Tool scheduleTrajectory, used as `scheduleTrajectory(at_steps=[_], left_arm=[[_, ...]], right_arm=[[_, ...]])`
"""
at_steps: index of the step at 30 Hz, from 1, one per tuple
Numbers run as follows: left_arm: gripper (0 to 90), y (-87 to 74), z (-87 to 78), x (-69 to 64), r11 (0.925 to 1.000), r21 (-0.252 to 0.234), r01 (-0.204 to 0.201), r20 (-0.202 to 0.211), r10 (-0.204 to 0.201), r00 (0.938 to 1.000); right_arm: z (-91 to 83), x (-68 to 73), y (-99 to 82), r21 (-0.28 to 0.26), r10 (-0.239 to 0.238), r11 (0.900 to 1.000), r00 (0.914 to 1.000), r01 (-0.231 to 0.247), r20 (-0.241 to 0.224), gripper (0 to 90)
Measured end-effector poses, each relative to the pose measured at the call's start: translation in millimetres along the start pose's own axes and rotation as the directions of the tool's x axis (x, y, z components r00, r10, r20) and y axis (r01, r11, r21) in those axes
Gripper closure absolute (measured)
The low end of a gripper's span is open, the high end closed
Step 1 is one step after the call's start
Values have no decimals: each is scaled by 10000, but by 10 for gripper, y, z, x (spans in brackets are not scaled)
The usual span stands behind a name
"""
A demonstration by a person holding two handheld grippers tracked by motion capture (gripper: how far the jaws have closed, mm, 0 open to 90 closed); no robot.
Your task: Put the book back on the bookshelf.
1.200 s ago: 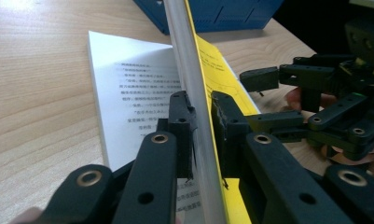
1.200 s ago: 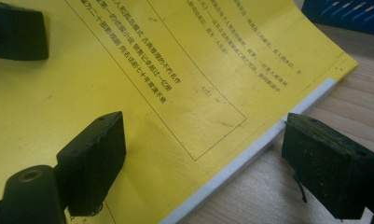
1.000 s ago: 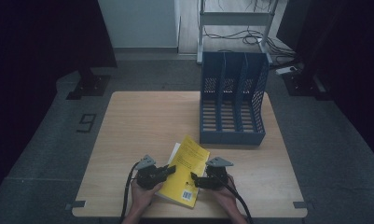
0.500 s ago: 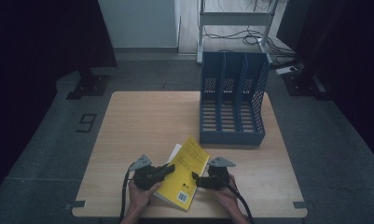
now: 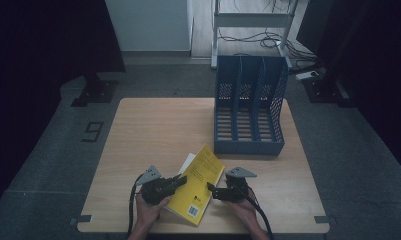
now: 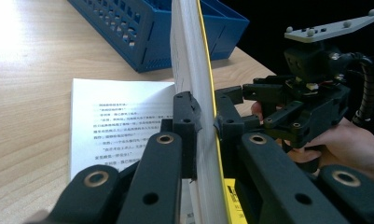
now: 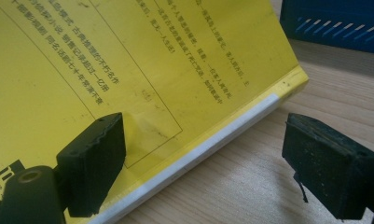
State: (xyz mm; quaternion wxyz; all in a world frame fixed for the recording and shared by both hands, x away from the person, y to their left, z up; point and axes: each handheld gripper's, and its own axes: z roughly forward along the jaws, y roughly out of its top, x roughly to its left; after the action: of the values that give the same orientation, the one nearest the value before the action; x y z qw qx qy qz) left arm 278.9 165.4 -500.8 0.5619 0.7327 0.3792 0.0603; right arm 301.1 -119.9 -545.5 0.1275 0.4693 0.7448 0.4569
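The yellow book [image 5: 200, 184] lies open near the worktop's [image 5: 153, 130] front edge, its cover and a thick block of pages lifted off a flat white page [image 6: 114, 121]. The left tongs [image 5: 177, 182] are clamped on that lifted block. The right tongs [image 5: 211, 189] stand wide at the book's spine edge, gripping nothing. Just beyond sits a blue file rack [image 5: 249, 107].
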Motion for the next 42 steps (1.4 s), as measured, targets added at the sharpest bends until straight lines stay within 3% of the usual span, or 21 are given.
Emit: scheduleTrajectory(at_steps=[13,25,42], left_arm=[[828,59,-80,-65,9992,-297,-265,248,272,9993],[828,112,-142,-157,9965,-539,-638,477,664,9967],[828,152,-197,-224,9939,-649,-887,549,923,9942]], right_arm=[[-33,-17,19,-178,137,9997,9997,-140,-203,129],[-82,9,50,-518,78,9986,9963,-123,-856,115],[-77,-3,50,-639,69,9978,9904,-158,-1383,78]])
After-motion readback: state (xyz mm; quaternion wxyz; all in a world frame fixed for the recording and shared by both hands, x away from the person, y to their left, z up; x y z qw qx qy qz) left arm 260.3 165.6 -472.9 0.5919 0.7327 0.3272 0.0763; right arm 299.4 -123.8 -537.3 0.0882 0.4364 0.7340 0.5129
